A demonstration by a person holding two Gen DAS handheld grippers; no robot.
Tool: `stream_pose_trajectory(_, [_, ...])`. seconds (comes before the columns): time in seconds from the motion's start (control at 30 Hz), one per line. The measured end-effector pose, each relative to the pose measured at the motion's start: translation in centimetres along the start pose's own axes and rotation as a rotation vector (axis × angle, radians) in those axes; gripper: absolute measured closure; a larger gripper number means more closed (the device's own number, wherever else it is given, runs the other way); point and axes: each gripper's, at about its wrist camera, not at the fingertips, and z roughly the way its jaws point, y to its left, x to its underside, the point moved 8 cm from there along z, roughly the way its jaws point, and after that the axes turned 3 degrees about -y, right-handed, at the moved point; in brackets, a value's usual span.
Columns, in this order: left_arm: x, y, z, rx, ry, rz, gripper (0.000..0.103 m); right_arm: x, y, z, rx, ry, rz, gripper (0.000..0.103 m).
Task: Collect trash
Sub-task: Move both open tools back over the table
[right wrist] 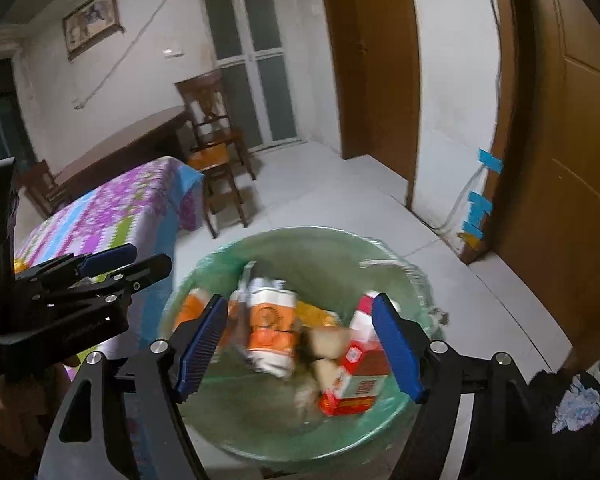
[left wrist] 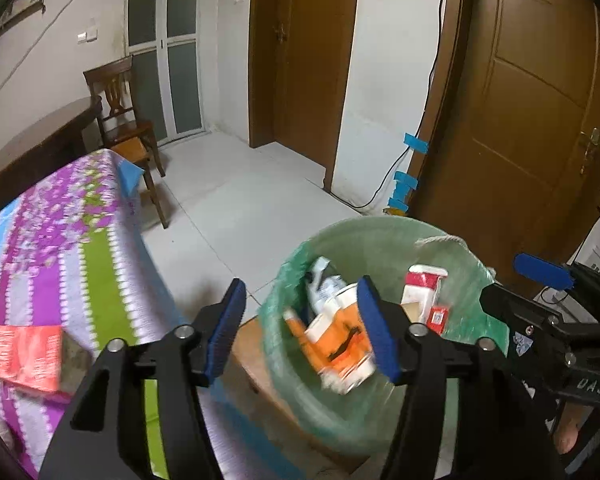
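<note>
Thin green plastic liner [right wrist: 300,248] showing translucent, crinkled. Paper cup [right wrist: 270,326] looking glossy. Wooden doors [left wrist: 540,120] gleaming, smooth. Patterned cloth [left wrist: 60,240] lying matt over the surface.

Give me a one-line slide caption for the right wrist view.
Open right gripper above a green-lined trash bin holding an orange cup and a red box.

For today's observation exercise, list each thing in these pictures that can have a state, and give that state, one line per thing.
Left gripper: open, empty, partly over the bin.
Right gripper: open, empty, above the bin.
Bin: lined with a green bag, partly filled.
Orange cup: lying in the bin, on its side.
Red and white box: lying in the bin.
Red packet: on the flowered tablecloth, not yet collected.
Brown door: shut.
</note>
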Motion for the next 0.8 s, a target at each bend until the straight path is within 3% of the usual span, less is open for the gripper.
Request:
stream_pose_trajectory(0.17, [1.4, 4.6, -4.7, -0.035, -0.028, -0.013, 0.038, 1.0, 5.7, -0.5, -0.108, 0.009, -0.069, 0.027])
stream_pose_trajectory(0.43, [4.0, 14.5, -9.9, -0.147, 0.017, 0.010, 0.032, 3.7, 19.6, -0.6, -0.332, 0.063, -0.242, 0.027])
stream_pose_trajectory(0.57, [4.9, 20.3, -12.0, -0.179, 0.073, 0.008, 0.031, 5.4, 26.3, -0.5, -0.421, 0.101, -0.336, 0.027])
stream_pose_trajectory(0.7, [4.7, 25.2, -13.4, -0.183, 0.152, 0.066, 0.028, 6.7, 32.2, -0.3, -0.491, 0.138, -0.447, 0.027])
stream_pose_trajectory(0.8, [4.3, 28.1, -13.7, -0.133, 0.230, 0.126, 0.025, 7.2, 35.7, -0.1, -0.547, 0.159, -0.522, 0.027])
